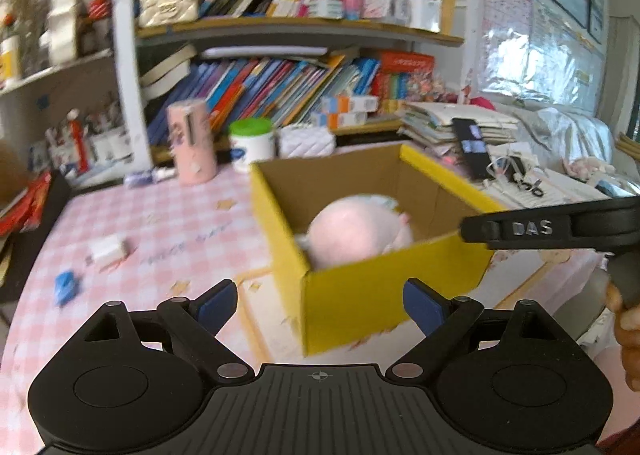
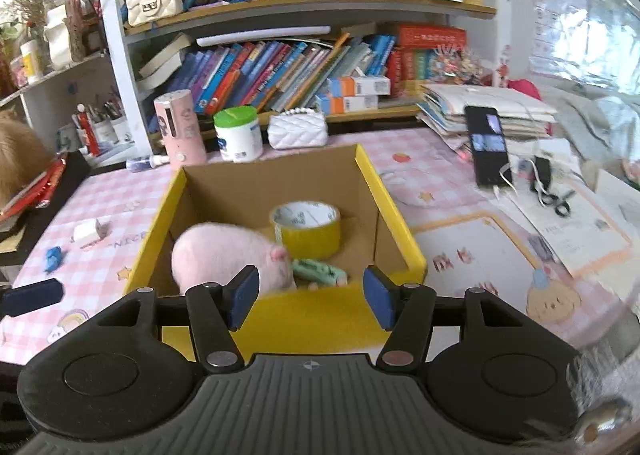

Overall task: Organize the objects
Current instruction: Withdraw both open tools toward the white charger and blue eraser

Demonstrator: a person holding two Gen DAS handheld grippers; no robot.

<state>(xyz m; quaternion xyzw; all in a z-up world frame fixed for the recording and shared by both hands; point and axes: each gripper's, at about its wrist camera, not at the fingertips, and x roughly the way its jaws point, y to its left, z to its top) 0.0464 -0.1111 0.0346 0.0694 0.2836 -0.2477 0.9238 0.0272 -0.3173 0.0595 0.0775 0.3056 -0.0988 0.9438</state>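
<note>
— Looking along the left hand-held gripper (image 1: 318,305), what are you seeing?

— Its blue pads are standing wide apart with nothing between them, hanging over the pink checked surface (image 1: 160,223) just short of the yellow cardboard box (image 1: 360,295). The box's near corner is pointing at it.

— And the right hand-held gripper (image 2: 310,297)?

— Its pads are spread too, about half as wide, and empty. They are hovering at the box's near wall (image 2: 320,319), looking down inside. In the left view its black finger is crossing over the box's right corner, with a person's hand (image 1: 624,319) showing at the frame edge.

— What is lying in the box?

— A pink plush toy (image 2: 224,255) is sitting at the near left, touching a roll of yellow tape (image 2: 308,229) standing behind it. A small green packet (image 2: 320,273) is lying on the floor of the box just beside the toy.

— What is still sitting out on the surface?

— Left of the box, a small white block (image 2: 90,233) and a blue item (image 2: 54,258) are lying well apart from it. Behind the box a pink cylinder (image 2: 180,131), a green-lidded white tub (image 2: 238,137) and a quilted white purse (image 2: 298,130) are lining up before the bookshelf (image 2: 280,71). To the right a black phone (image 2: 488,143) is leaning on stacked papers, with scissors (image 2: 558,203) near it.

— Anything crowding the box?

— Only its own tall walls; the toy is filling most of the near left corner.
</note>
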